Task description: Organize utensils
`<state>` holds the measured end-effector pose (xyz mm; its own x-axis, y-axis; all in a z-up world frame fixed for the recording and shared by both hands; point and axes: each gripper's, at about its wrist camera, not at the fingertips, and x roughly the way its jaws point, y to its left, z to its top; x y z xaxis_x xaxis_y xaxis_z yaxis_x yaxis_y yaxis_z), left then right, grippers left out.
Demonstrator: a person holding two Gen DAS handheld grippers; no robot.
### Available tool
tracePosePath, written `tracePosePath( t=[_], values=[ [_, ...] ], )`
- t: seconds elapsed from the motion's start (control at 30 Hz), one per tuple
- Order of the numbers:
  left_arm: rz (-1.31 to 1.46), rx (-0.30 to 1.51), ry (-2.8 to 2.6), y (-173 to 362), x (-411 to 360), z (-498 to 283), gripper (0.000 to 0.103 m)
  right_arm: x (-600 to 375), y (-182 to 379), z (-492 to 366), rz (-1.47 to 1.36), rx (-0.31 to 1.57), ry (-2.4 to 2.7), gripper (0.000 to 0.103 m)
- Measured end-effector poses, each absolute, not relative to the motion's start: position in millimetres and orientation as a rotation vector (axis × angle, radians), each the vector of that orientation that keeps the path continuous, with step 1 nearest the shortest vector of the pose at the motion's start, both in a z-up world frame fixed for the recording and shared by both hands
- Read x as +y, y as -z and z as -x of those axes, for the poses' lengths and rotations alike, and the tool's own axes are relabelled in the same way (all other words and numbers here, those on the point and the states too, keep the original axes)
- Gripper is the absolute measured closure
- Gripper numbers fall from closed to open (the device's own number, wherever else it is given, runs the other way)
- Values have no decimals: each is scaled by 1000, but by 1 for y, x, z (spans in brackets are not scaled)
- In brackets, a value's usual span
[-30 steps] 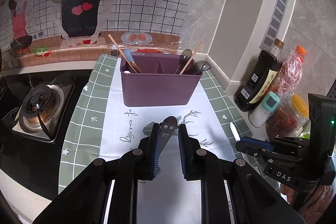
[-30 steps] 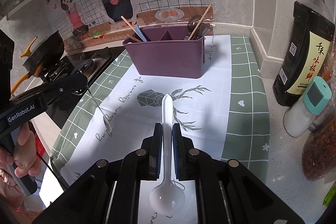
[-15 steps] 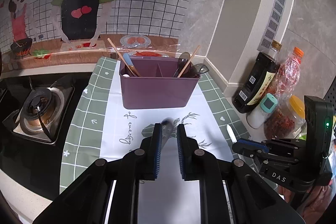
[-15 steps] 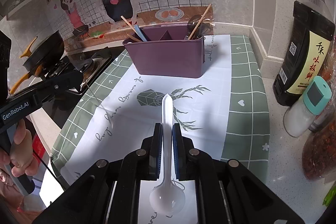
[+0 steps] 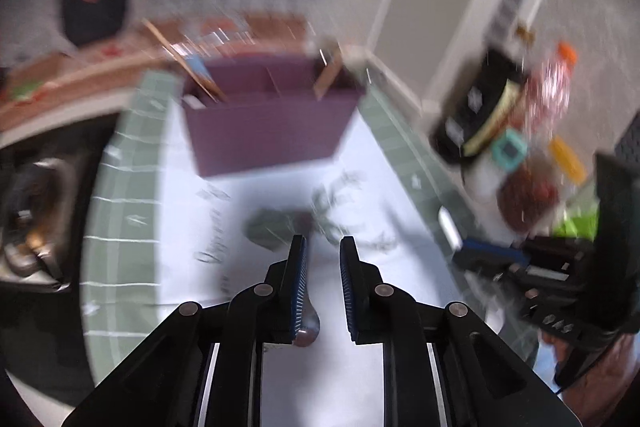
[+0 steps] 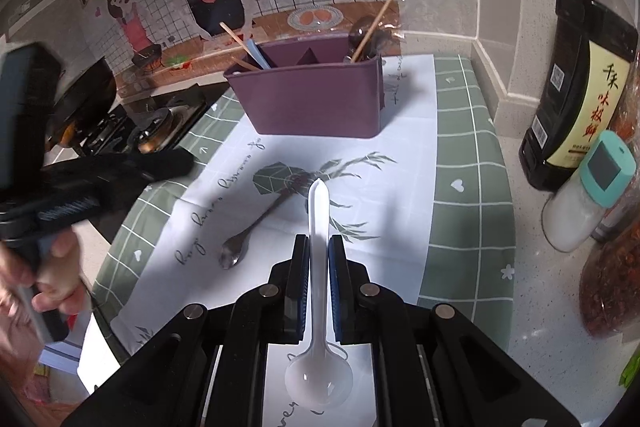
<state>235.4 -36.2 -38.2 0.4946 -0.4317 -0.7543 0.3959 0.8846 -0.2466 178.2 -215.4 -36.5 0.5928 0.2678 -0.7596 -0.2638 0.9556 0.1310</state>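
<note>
Left wrist view – looks forward and down along own fingers (image 5: 348, 283), close over white mat (image 5: 264, 187), frame blurred. Right wrist view – same steep tilt, sharp, low over mat, set further right. Both face purple utensil caddy (image 6: 316, 103) at back wall; each catches other gripper at frame edge. Shared: caddy, mat, bottles at right.

Each hand-held gripper is a black plastic frame of angled link bars, joined by round silver screws. The left hand-held gripper (image 5: 322, 247) has two flat black fingers (image 5: 297, 267) lined with ribbed blue pads. The right hand-held gripper (image 6: 319, 247) is built the same, with blue pads on its narrow black fingers (image 6: 338, 267). At the left edge, a bare hand (image 6: 48, 275) shows around a black handle.
</note>
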Motion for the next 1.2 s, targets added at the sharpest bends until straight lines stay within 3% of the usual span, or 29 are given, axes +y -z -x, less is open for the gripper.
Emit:
tracePosePath(
  t=[0.13, 0.27, 0.43, 0.53, 0.6, 0.67, 1.2],
  values=[
    [-73, 1031, 533, 65, -59, -261, 83, -218, 44, -178, -4, 905, -292, 94],
    [-136, 1162, 480, 92, -81, -289, 69, -220, 49, -180, -23, 922, -279, 94],
    [-185, 1235, 369, 109, -94, -297, 69, -222, 53, -180, -31, 927, -272, 94],
    [-228, 1202, 352, 110, -103, -290, 73, -224, 53, -182, -35, 932, -261, 94],
    [-224, 1181, 366, 110, -107, -284, 90, -226, 52, -183, -38, 929, -255, 94],
    [-220, 1154, 358, 110, -109, -277, 95, -226, 50, -182, -38, 921, -252, 94],
    [101, 803, 393, 25, -35, -190, 96, -222, 26, -180, -61, 868, -297, 94]
  ],
)
